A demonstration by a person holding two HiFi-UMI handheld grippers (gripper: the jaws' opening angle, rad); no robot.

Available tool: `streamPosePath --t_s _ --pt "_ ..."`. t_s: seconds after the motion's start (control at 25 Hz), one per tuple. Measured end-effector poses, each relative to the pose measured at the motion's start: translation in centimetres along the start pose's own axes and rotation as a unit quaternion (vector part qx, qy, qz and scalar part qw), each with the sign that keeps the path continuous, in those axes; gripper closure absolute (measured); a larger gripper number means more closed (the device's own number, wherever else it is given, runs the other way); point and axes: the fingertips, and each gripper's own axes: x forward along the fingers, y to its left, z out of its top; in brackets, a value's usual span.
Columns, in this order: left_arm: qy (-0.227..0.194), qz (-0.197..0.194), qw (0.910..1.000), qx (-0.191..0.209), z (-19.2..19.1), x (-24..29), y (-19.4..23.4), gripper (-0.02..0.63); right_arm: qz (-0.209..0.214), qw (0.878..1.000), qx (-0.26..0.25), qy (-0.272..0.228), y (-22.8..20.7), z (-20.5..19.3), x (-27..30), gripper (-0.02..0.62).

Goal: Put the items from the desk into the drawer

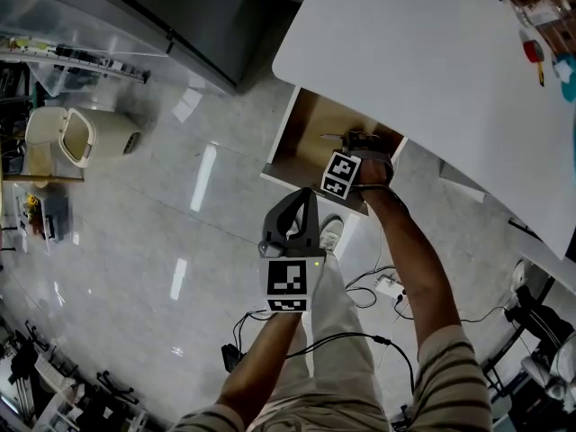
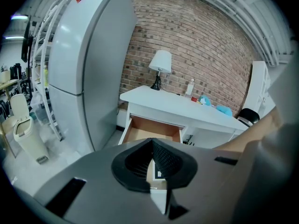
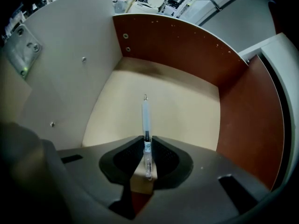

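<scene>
My right gripper [image 3: 147,143] reaches down into the open wooden drawer [image 3: 187,111] and is shut on a slim clear pen [image 3: 145,118], which sticks out past the jaw tips above the drawer floor. In the head view that gripper [image 1: 346,142] is inside the drawer [image 1: 301,138] under the white desk [image 1: 423,70]. My left gripper [image 1: 306,198] hangs in front of the drawer, over the floor, shut with nothing in it [image 2: 152,141]. A bottle [image 1: 540,12], a red item [image 1: 533,50] and blue items [image 1: 567,68] lie at the desk's far end.
A grey fridge [image 2: 88,69] stands left of the desk [image 2: 177,107], which carries a white lamp [image 2: 160,64]. A cream pedal bin [image 1: 76,136] sits on the tiled floor at left. Cables and a power strip [image 1: 387,286] lie under the desk near my legs.
</scene>
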Motion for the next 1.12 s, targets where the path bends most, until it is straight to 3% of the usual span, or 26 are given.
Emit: streamPosePath --t_s 0.2,0.56,0.8,1.12 --pt "0.0 0.0 1.0 0.0 0.2 0.0 0.0 0.598 0.006 1.0 0.016 -0.006 -0.1 0.0 -0.3 0.489" --pt "-0.003 0.004 1.0 0.005 0.9 -0.1 -0.3 0.598 0.005 0.999 0.026 -0.025 0.1 0.1 -1.6 0.492" --pt "-0.005 0.004 1.0 0.007 1.3 -0.1 -0.7 0.598 -0.007 0.999 0.029 -0.042 -0.2 0.4 -2.8 0.576" --pt "-0.01 0.007 0.9999 0.01 2.2 -0.6 -0.7 0.598 -0.002 0.998 0.047 -0.049 -0.7 0.6 -4.0 0.584"
